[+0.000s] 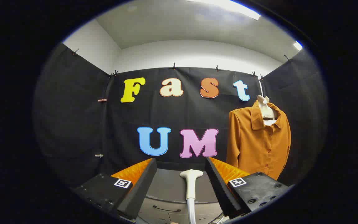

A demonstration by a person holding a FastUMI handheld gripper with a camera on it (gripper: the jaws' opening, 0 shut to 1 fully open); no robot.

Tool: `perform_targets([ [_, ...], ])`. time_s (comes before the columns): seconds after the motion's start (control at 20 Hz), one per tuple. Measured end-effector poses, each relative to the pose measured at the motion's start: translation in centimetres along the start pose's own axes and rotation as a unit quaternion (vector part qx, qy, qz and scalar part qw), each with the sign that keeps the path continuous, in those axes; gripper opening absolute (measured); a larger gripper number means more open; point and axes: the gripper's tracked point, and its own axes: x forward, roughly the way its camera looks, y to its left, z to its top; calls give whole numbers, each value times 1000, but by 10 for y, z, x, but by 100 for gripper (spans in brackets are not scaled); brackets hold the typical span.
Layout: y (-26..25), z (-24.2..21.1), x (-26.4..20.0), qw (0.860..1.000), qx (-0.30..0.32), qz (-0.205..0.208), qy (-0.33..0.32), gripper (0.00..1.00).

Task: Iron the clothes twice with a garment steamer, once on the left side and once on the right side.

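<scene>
An orange button-up shirt (pixel 259 141) hangs on a white hanger (pixel 266 109) against the booth's black wall, beyond my right finger and off to the right. The white garment steamer head (pixel 191 182) lies on a grey cabinet top (pixel 166 186), just ahead of the fingers and lined up with the gap between them, its hose trailing toward me. My gripper (pixel 181 174) is open, with a wide gap between its black, orange-backed fingers (pixel 141 183), and neither finger touches the steamer.
The grey cabinet has drawers (pixel 166 211) with a dark handle below its top. Black cloth walls close in the booth on the left, back and right. Some thin cables (pixel 218 219) lie by the right finger's base.
</scene>
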Motion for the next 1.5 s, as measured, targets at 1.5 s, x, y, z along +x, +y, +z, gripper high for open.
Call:
perform_targets([
  [1.5,17,-11,5,999,0,-46,11,98],
])
